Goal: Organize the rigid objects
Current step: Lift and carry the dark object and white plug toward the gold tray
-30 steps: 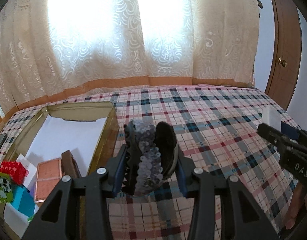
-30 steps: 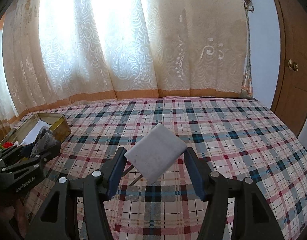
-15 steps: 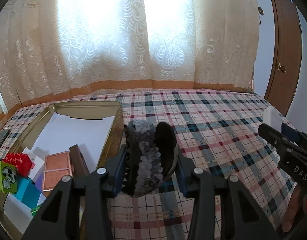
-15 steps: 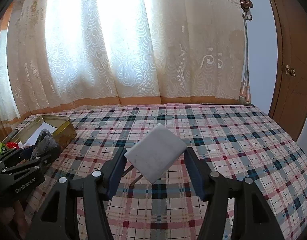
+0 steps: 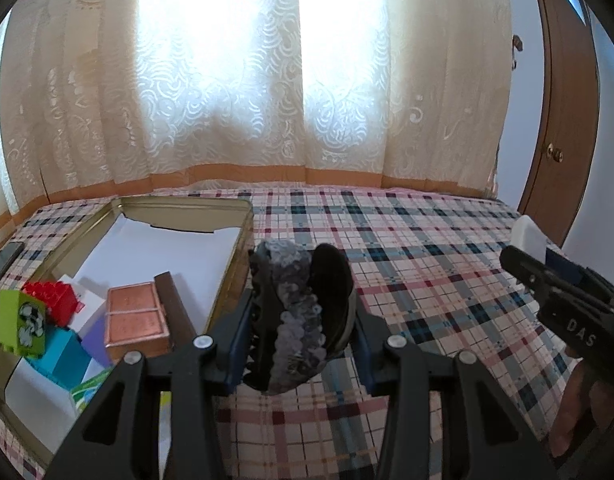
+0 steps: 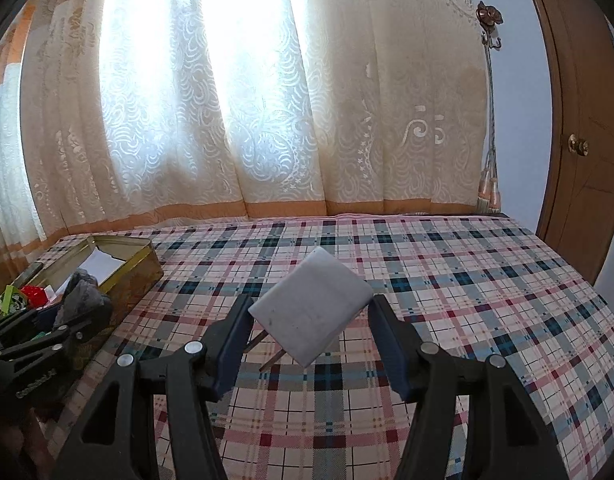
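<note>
We clamp our left tool (image 5: pixel 303 316) on a sequined hair claw (image 5: pixel 297 312), the gold tin (image 5: pixel 243 240) at ten o'clock; our right tool (image 6: pixel 311 320) clamps a white block (image 6: pixel 311 316).

a gold tin (image 5: pixel 243 216) sits on pink, teal and white plaid cloth (image 5: pixel 427 248) before cream lace curtains (image 5: pixel 227 80).

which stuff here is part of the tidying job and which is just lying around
Part of the job:
- sequined hair clip, held in the left gripper
- white block, held in the right gripper
- gold tin with toy bricks and copper box

Just lying about:
- phone beside the tin
- plaid bedspread
- curtains
- door
</note>
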